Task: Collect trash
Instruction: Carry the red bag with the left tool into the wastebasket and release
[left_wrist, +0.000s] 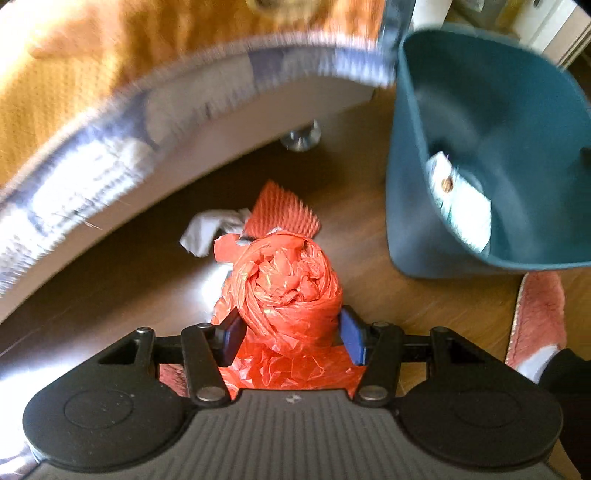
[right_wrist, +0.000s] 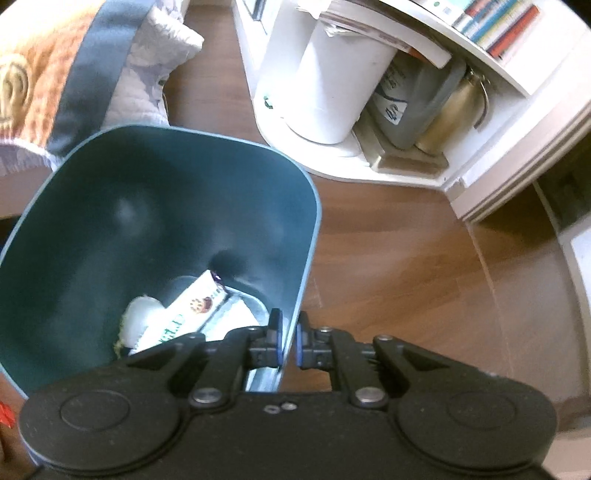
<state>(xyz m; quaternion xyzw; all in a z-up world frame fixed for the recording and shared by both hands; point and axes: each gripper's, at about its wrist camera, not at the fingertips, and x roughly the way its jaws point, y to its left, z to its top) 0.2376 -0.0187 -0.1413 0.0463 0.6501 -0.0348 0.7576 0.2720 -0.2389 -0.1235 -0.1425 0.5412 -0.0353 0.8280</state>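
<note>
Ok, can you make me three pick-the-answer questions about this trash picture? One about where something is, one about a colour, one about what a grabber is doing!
1. Where is the biscuit wrapper?
A in the bin
B on the bed
C on the shelf

2. What colour is the bin?
A yellow
B teal
C pink

3. What is the left hand-held gripper doing?
A hanging empty
B squeezing a red plastic bag
C holding a slipper

Answers: 1 A, it lies at the bin's bottom; 2 B, its walls are blue-green; 3 B, both pads press the crumpled bag.
</note>
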